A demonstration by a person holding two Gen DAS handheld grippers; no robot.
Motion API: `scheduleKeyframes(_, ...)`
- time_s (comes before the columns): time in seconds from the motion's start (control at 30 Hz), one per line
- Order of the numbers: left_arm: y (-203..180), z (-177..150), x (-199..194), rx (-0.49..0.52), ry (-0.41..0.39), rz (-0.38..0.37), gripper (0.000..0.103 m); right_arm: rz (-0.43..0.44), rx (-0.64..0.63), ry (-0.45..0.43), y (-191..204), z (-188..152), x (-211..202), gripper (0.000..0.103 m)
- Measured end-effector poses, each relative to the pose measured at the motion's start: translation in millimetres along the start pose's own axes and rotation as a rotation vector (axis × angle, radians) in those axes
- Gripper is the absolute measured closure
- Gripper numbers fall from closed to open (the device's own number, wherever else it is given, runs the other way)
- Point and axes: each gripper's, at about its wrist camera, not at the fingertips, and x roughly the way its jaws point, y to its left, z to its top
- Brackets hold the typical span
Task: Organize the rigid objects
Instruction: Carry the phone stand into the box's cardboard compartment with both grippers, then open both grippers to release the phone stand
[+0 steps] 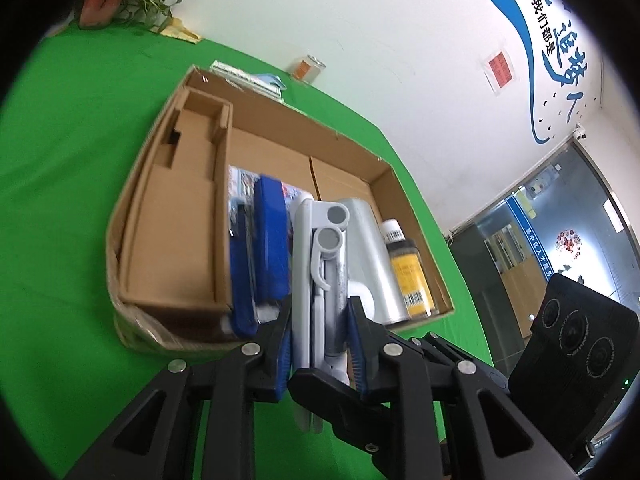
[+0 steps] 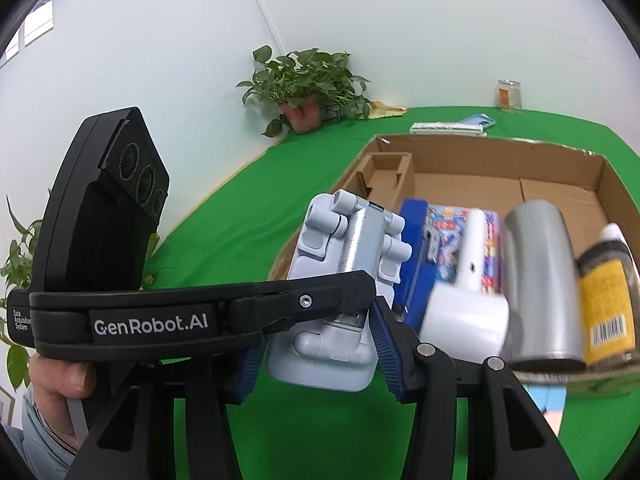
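A folded white and grey phone stand is held above the near edge of a shallow cardboard box. My left gripper is shut on it from both sides. In the right wrist view the stand also sits between the blue pads of my right gripper, with the left gripper's arm crossing in front. The box holds a blue case, a silver can, a yellow-labelled jar and a cardboard insert.
The green table carries a potted plant, a glass jar and flat packets behind the box. A white wall stands beyond. The left gripper's body fills the left of the right wrist view.
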Motion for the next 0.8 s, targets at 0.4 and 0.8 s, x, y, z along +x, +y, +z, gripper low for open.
scheduleKeyframes(0.4, 60, 68, 15, -0.077, 0.066, -0.002, 0.080, 0.039, 0.045, 0.049, -2, 58, 71, 0.055)
scheduleKeyframes(0.8, 80, 78, -5, -0.076, -0.059, 0.115, 0.039, -0.041, 0.093, 0.057, -22, 40, 84, 0.019)
